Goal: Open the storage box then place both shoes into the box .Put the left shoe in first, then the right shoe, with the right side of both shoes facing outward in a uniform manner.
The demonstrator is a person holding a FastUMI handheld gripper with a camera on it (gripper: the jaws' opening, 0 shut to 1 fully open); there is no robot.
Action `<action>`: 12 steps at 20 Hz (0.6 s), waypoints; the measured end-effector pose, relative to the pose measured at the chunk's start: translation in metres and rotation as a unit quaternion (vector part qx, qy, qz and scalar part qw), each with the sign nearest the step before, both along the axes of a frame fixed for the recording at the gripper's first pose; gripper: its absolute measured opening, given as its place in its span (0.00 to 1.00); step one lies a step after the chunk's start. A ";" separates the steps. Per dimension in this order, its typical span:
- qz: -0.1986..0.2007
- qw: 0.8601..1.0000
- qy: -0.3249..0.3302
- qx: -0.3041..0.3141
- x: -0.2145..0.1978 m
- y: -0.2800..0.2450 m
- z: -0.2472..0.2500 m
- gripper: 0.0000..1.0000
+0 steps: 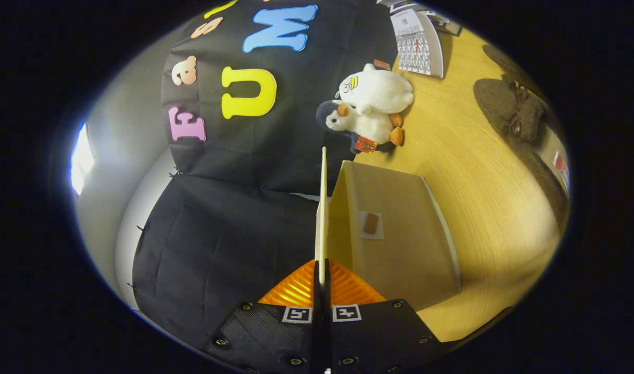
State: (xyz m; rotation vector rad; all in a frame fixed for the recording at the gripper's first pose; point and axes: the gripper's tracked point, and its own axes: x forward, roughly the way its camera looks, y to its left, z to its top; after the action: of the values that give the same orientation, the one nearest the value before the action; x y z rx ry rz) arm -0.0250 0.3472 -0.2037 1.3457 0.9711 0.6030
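- My claw point(322, 278) is nearly closed, its two fingers pinching the thin edge of the storage box's lid point(323, 208) between them.
- I see the lid edge-on, as a pale narrow strip running straight ahead from my fingertips toward the booth's dark cloth wall point(233, 223).
- The storage box point(400, 244) is a beige cardboard-coloured box resting on the wooden worktop point(488, 208), just to the right of my fingers.
- The lid stands lifted away from the box body, with a gap showing a yellowish inner face between the two.
- A small brown tab on a pale square patch point(371, 224) sits on the broad face of the box that is turned toward me.
- Beyond the box, against the cloth wall, lie two plush toys touching each other: a white one point(377, 92) and one with a dark back, white belly and orange feet point(361, 124).
- Well apart from the box, on the far right of the worktop, I see a pair of dark grey-brown shoes point(511, 106) with laces, lying side by side.
- Past the plush toys, a white printed card point(418, 44) stands near the far end of the worktop.
- A bright light patch point(80, 161) glows on the pale wall left of the cloth.
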 end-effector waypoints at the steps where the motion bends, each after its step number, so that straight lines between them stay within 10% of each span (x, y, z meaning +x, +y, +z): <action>1: 0.003 1.000 -0.007 0.001 0.003 0.002 0.010 0.00; 12: 0.057 0.994 -0.086 -0.034 0.024 0.061 0.095 0.00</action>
State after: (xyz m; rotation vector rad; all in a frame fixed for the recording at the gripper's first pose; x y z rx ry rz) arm -0.0010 0.4082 -0.1085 1.1640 0.9230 0.7534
